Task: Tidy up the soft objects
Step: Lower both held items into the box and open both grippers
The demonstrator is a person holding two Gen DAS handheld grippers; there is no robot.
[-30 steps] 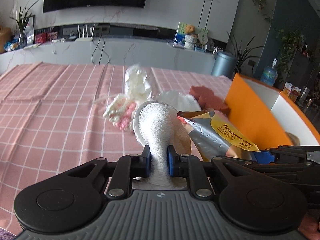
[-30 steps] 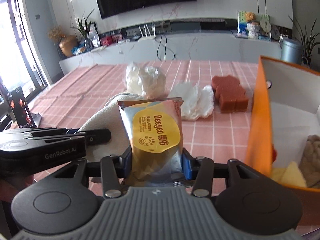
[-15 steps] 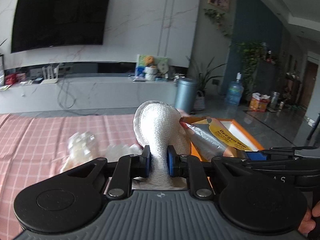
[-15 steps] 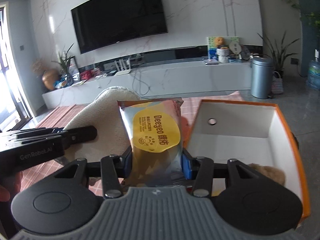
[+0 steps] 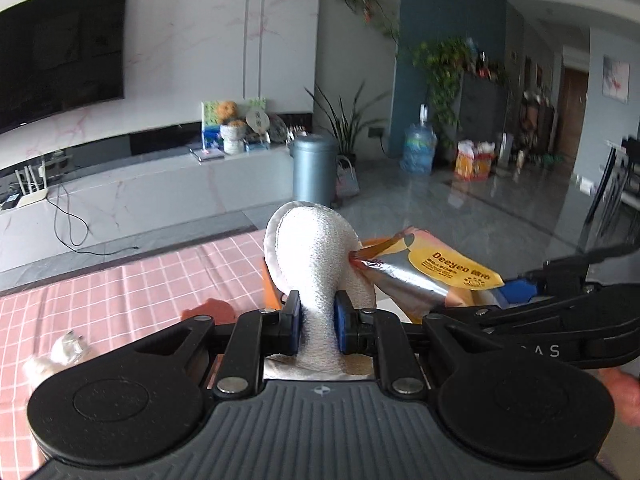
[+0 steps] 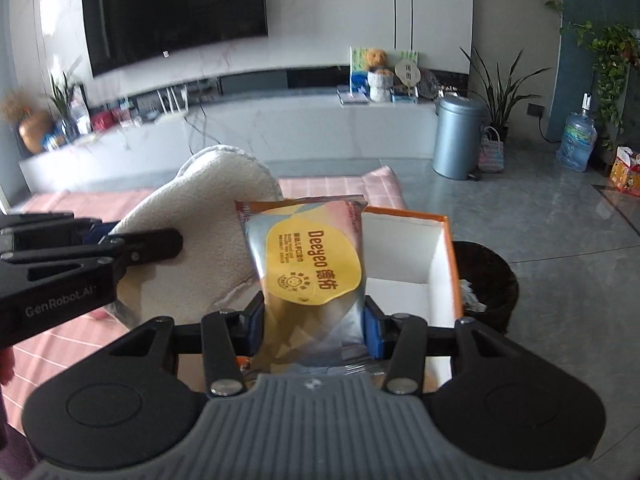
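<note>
Room: living room with a wall-mounted TV (image 6: 176, 12), a long low console, a grey bin (image 6: 456, 136) and a polished floor.
Surface: pink checked tablecloth (image 5: 132, 288) covers the table; a brown soft item (image 5: 208, 309) and a crinkled clear bag (image 5: 60, 354) lie on it at near left in the left wrist view.
Left gripper (image 5: 316, 322): closed on the mitt (image 5: 316, 256), a white terry piece pinched at its narrow waist, with its rounded end pointing up and away from the jaws.
Right gripper (image 6: 314, 326): closed on the pack (image 6: 308, 260), a foil wipes packet with a yellow label, clamped across its lower part, long axis upright along the fingers.
Key relation: box (image 6: 440, 256) lies directly ahead of and below the right gripper; the pack stands over its near left corner. The mitt sits left of the pack, touching or nearly touching it, over the tablecloth rather than the box.
Nearer tool: right gripper is judged closer to the box opening; the left needs a shift to the right to clear the orange wall.
Container: orange outside, white inside, open top, at the far right table edge.
Contents: mostly bare white floor visible; the near part is hidden behind the pack and gripper, so any contents there cannot be confirmed.
Next step (judgement): lower the pack into the box, then release.
</note>
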